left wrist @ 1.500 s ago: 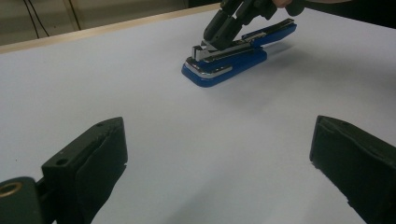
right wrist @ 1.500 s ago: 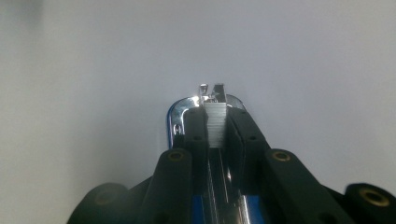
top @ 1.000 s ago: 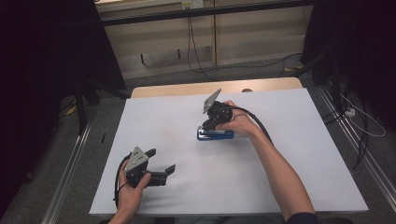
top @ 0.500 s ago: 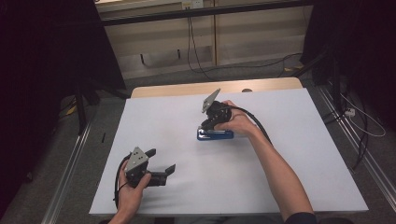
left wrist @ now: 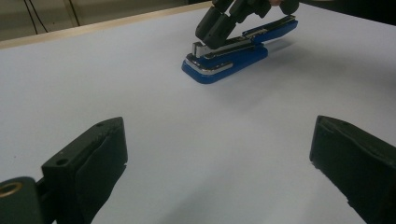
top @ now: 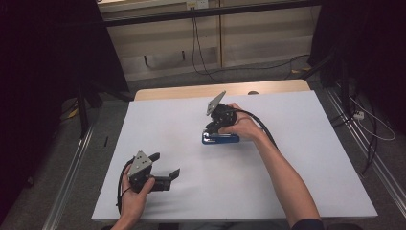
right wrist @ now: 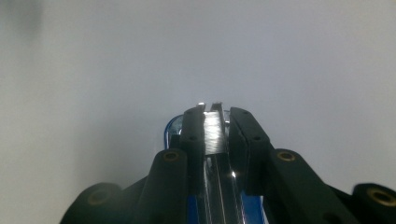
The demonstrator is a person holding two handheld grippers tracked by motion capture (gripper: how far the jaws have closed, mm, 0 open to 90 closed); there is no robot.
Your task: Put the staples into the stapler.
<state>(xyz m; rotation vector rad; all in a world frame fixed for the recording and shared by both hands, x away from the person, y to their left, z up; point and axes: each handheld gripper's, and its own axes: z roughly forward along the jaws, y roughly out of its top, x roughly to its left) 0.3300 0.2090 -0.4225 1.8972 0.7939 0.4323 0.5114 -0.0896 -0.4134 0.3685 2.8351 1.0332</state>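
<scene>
Blue stapler (top: 220, 139) with a bright metal upper arm, lying flat near the middle of the white worktop (top: 306, 158). Right gripper (top: 215, 128) bears down on its front end, jaws closed narrowly on the metal arm. Left gripper (top: 165, 167) hovers well apart at the near left, its matte black jaws spread wide. Black cables (top: 210, 52) cross the floor beyond.
</scene>
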